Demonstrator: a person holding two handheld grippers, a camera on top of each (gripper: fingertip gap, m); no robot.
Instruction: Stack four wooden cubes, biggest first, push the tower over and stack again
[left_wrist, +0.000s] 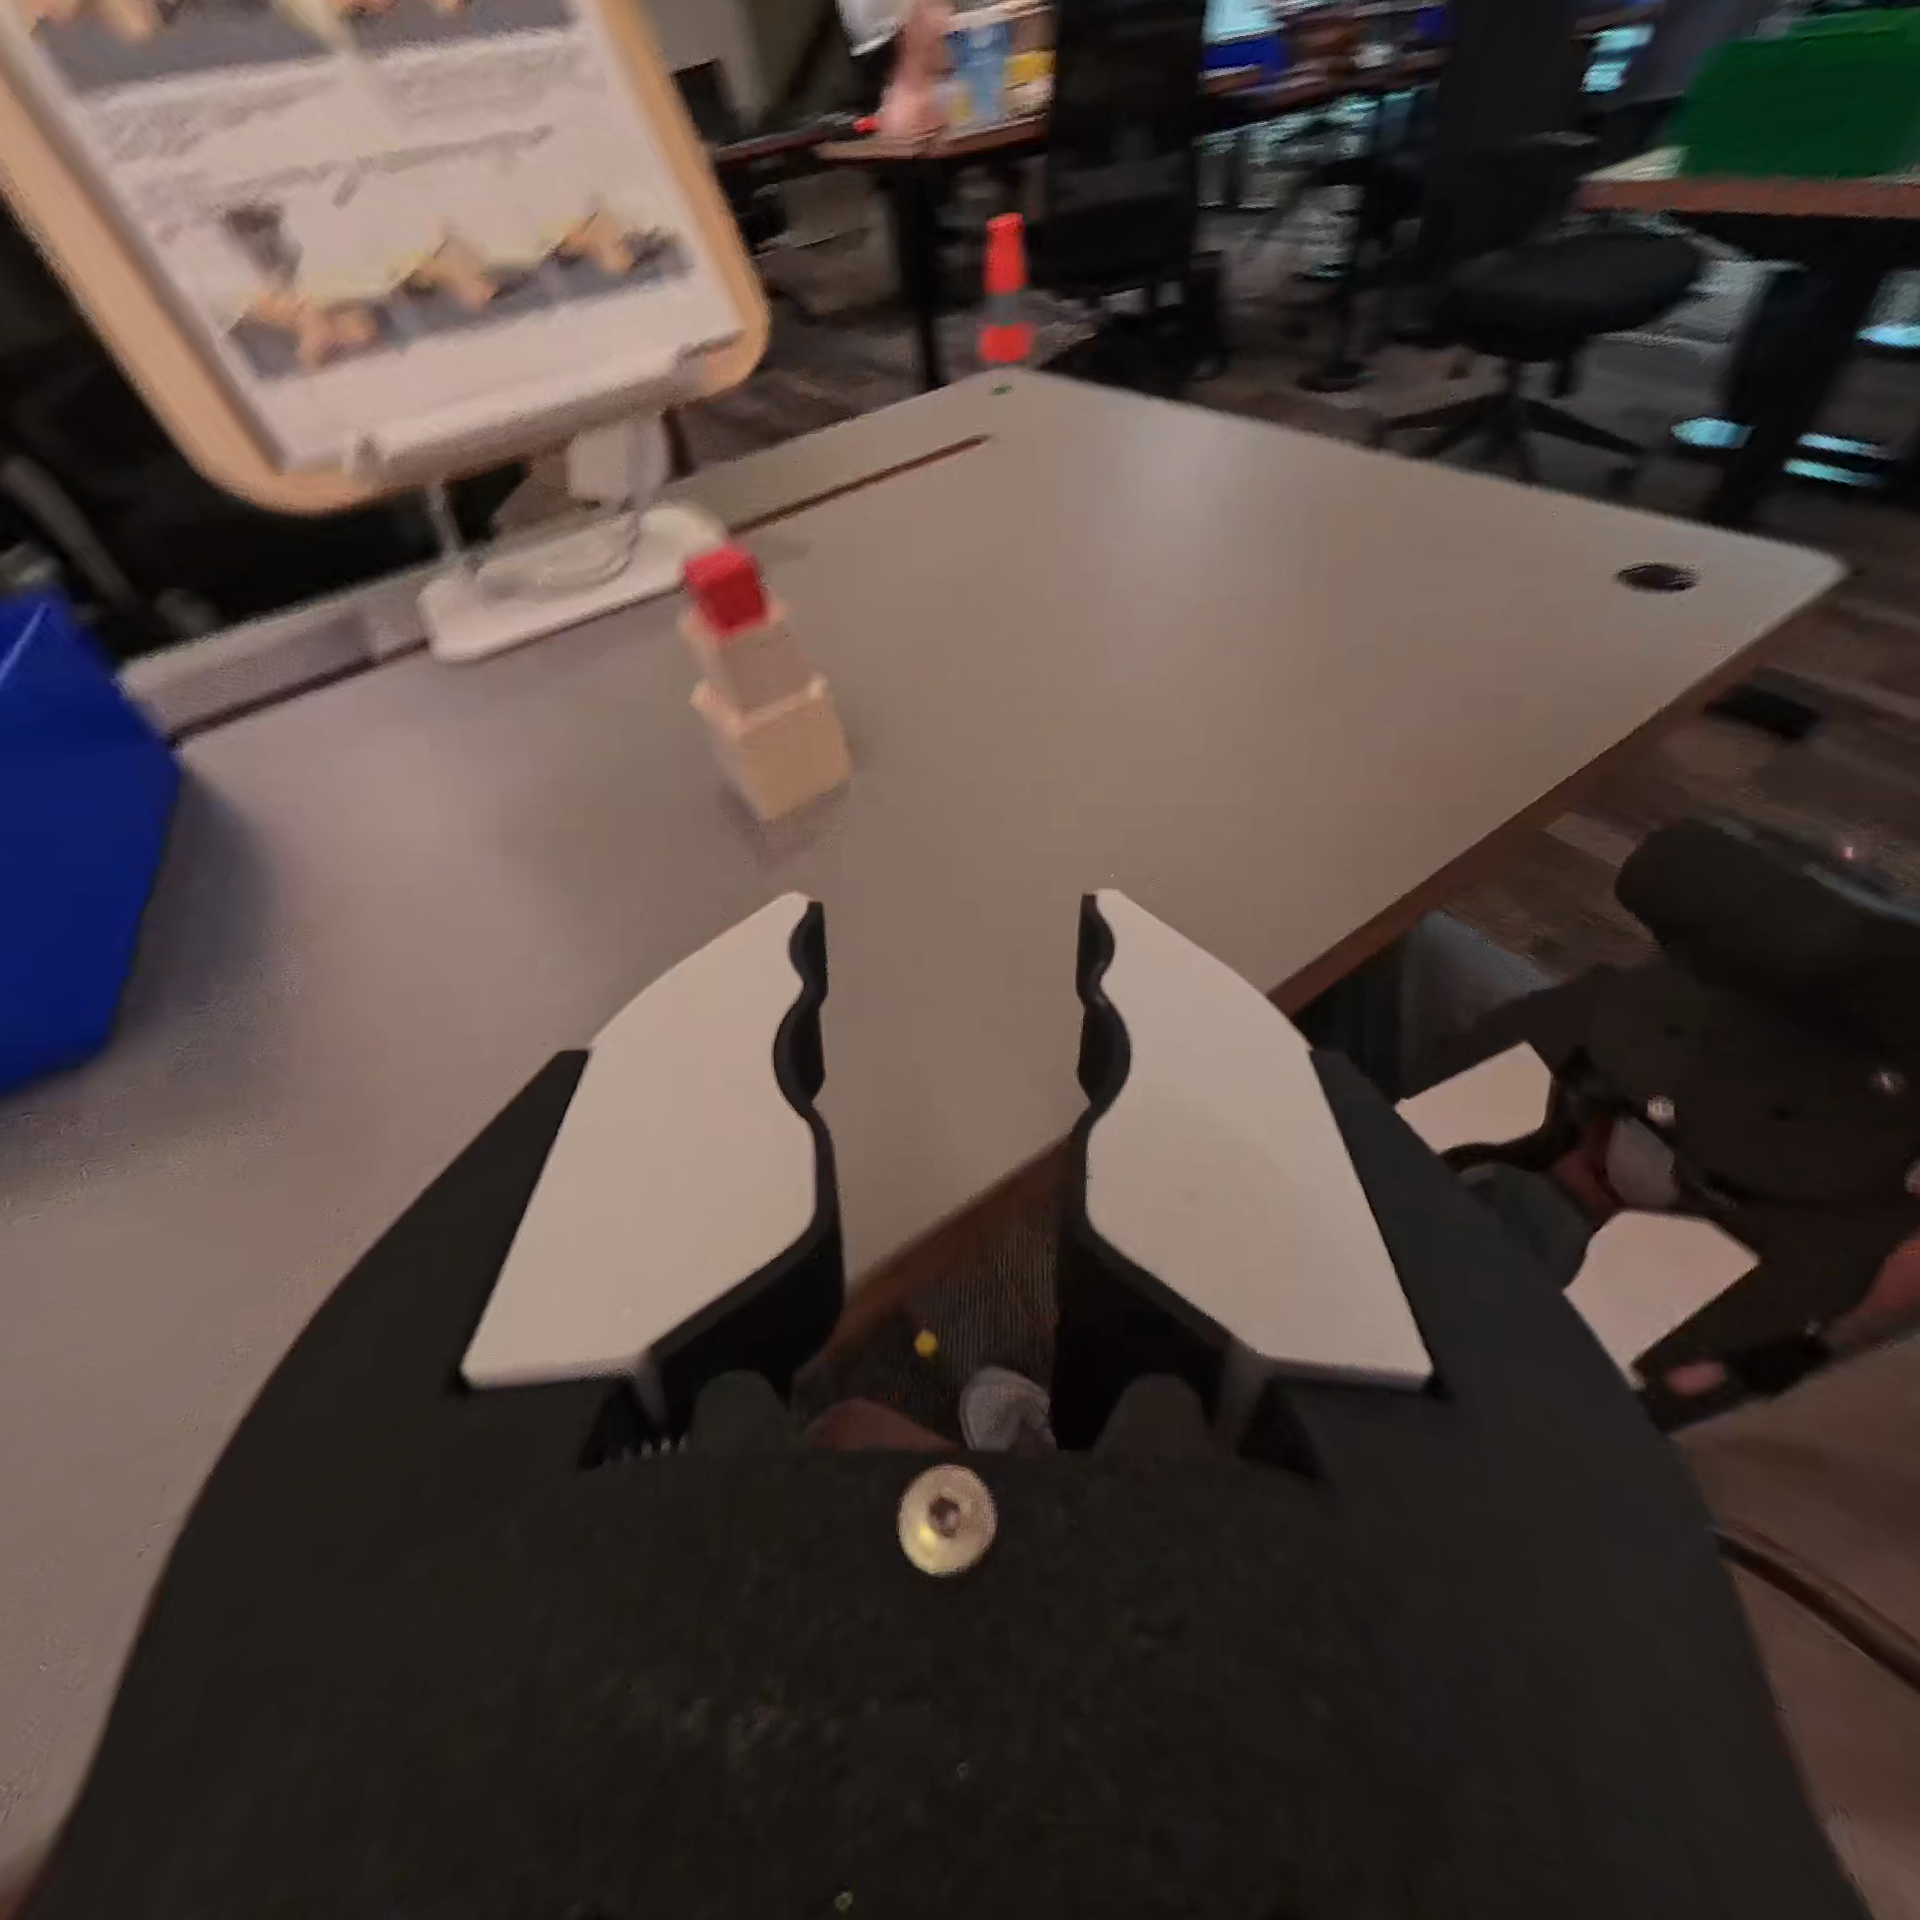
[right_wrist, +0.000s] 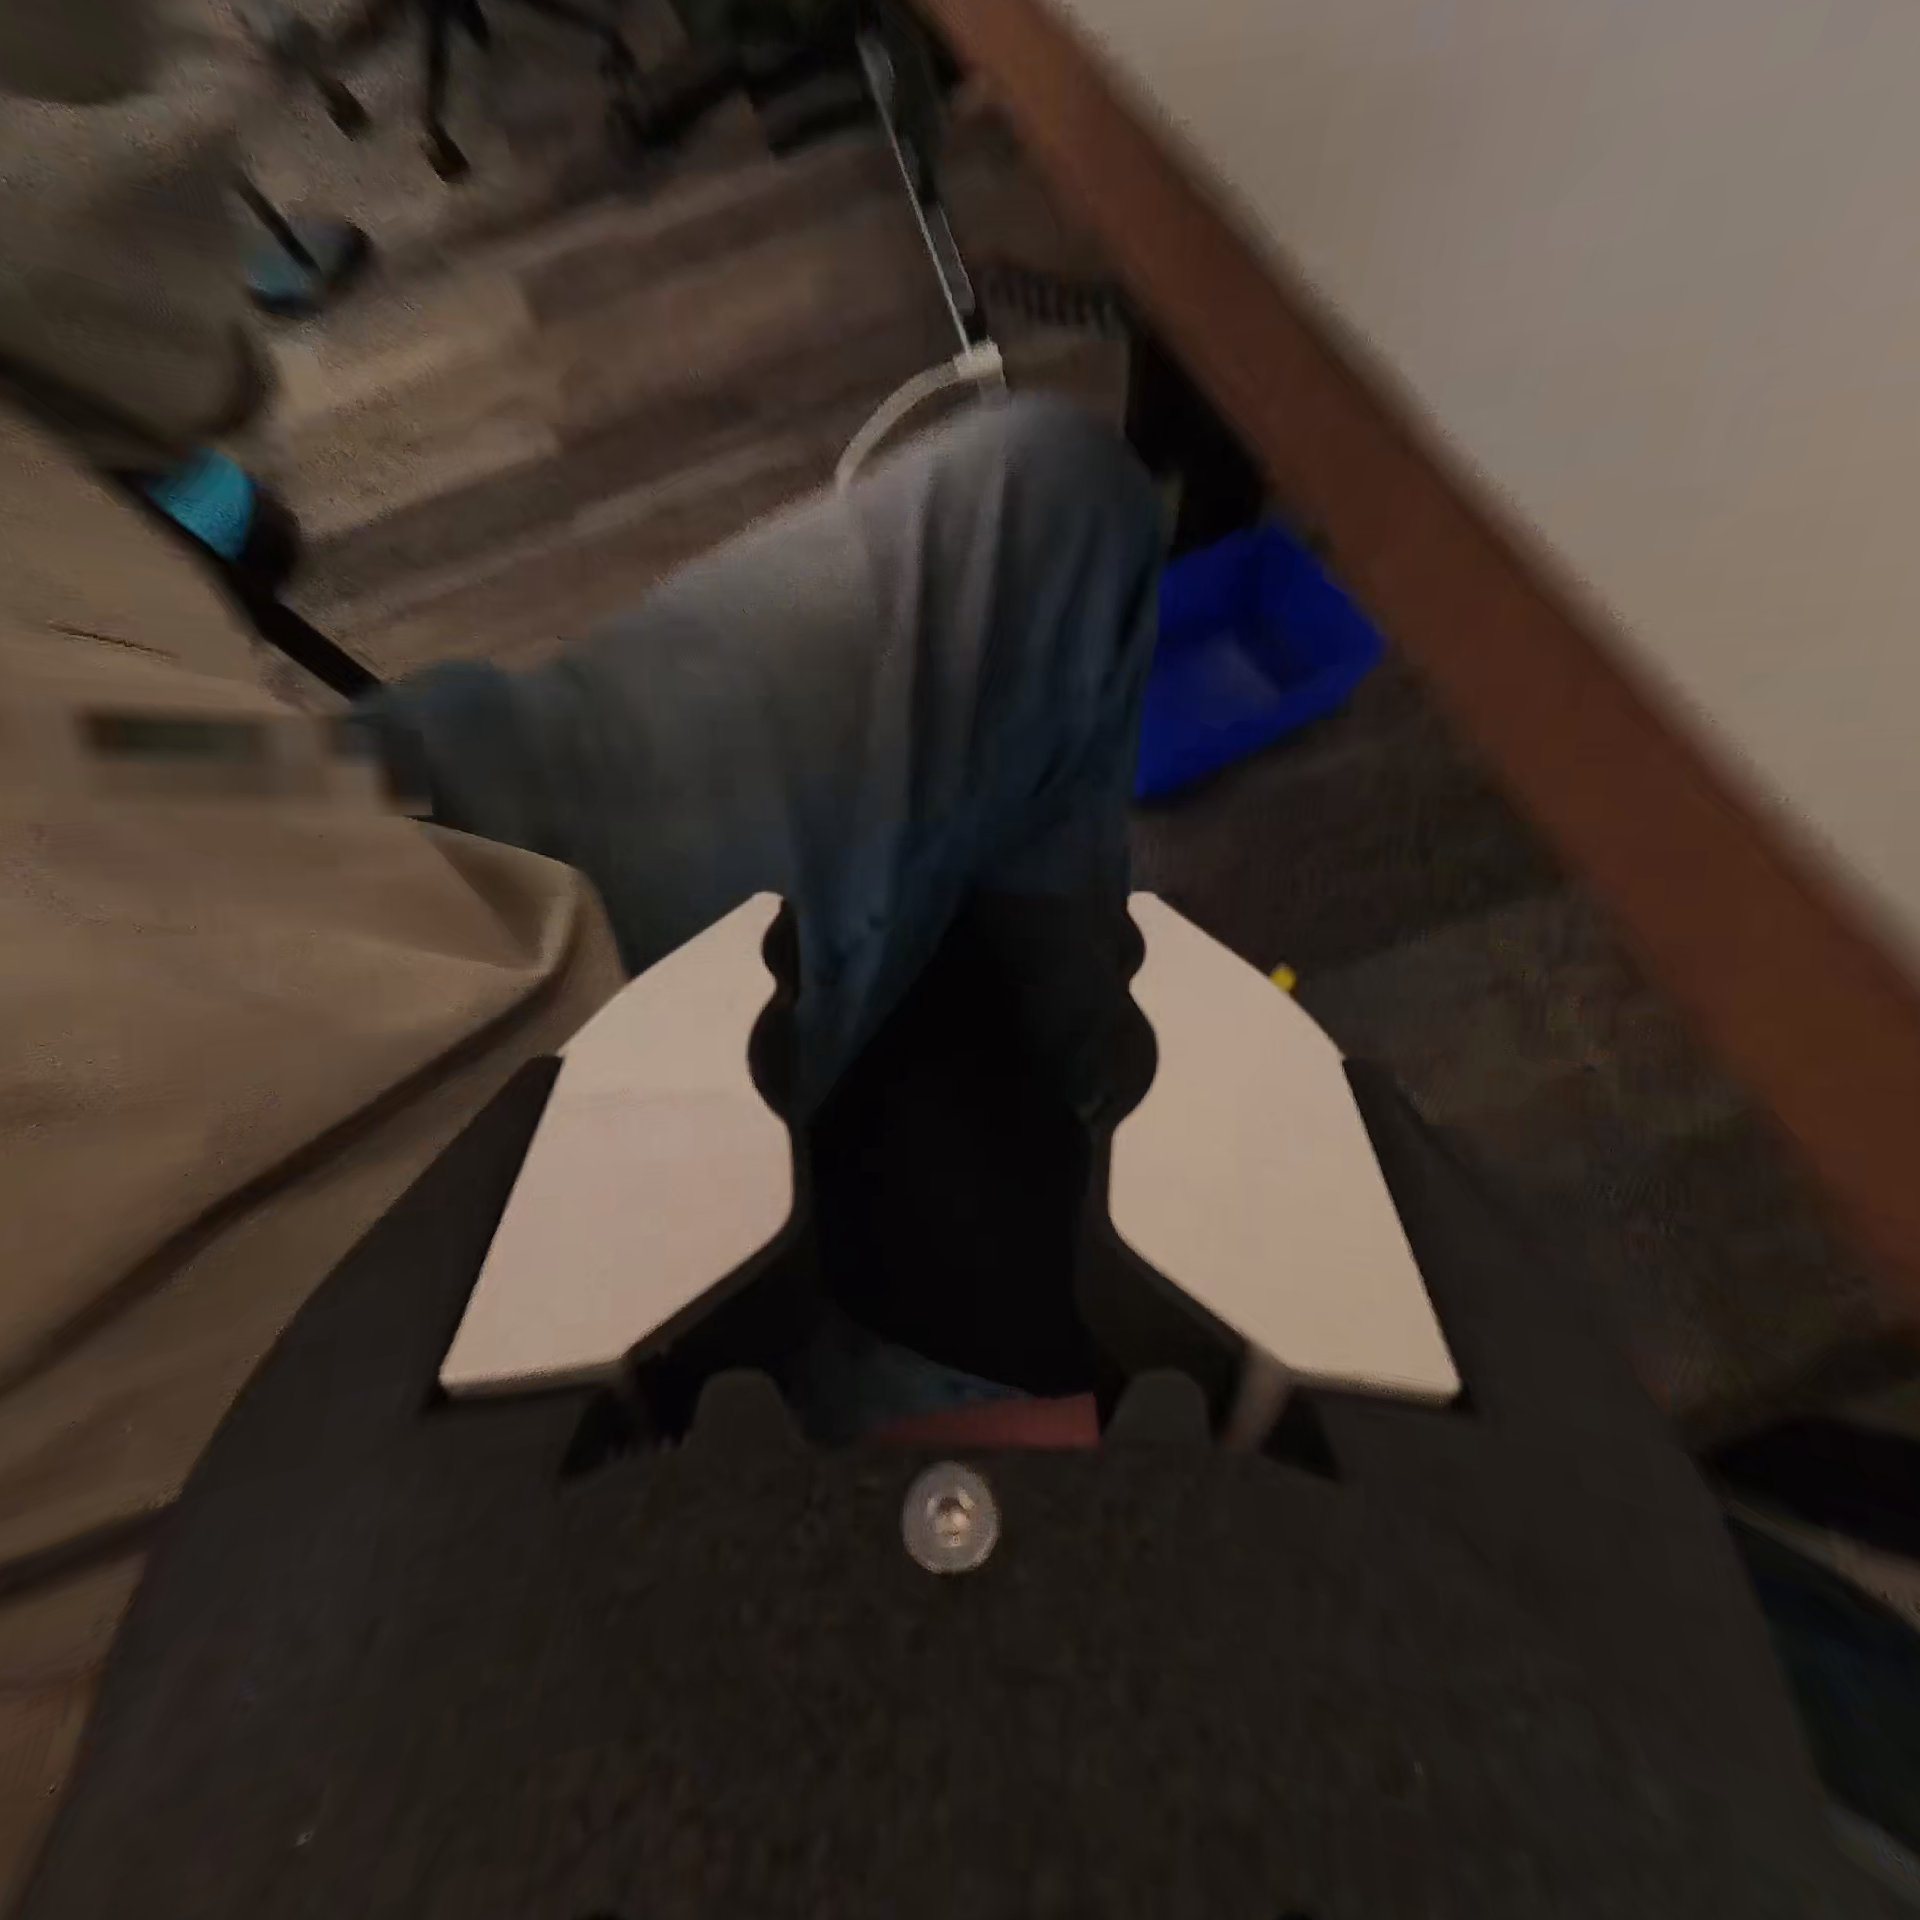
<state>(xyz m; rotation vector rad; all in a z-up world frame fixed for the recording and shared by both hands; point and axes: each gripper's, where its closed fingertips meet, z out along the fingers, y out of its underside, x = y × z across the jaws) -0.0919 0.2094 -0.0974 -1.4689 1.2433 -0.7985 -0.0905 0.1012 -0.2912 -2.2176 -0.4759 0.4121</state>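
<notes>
A tower of cubes (left_wrist: 764, 691) stands on the grey table (left_wrist: 1195, 644) in the left wrist view: a large pale wooden cube (left_wrist: 781, 753) at the bottom, a smaller pale cube (left_wrist: 746, 660) on it, a red cube (left_wrist: 725, 590) on top. Blur hides whether a fourth cube is in the stack. My left gripper (left_wrist: 951, 914) is open and empty, held back from the tower above the table's near edge. My right gripper (right_wrist: 954, 914) is open and empty, below the table's edge, pointing at a person's leg in blue trousers (right_wrist: 883, 665). The other gripper shows at the right of the left wrist view (left_wrist: 1766, 1091).
A tilted board with picture sheets (left_wrist: 384, 208) stands on a white base (left_wrist: 551, 587) behind the tower. A blue bin (left_wrist: 62, 831) sits at the table's left; a blue bin (right_wrist: 1247, 655) is on the floor. The table's brown edge (right_wrist: 1455, 520) runs diagonally. Office chairs (left_wrist: 1558, 270) and an orange cone (left_wrist: 1005, 291) stand beyond.
</notes>
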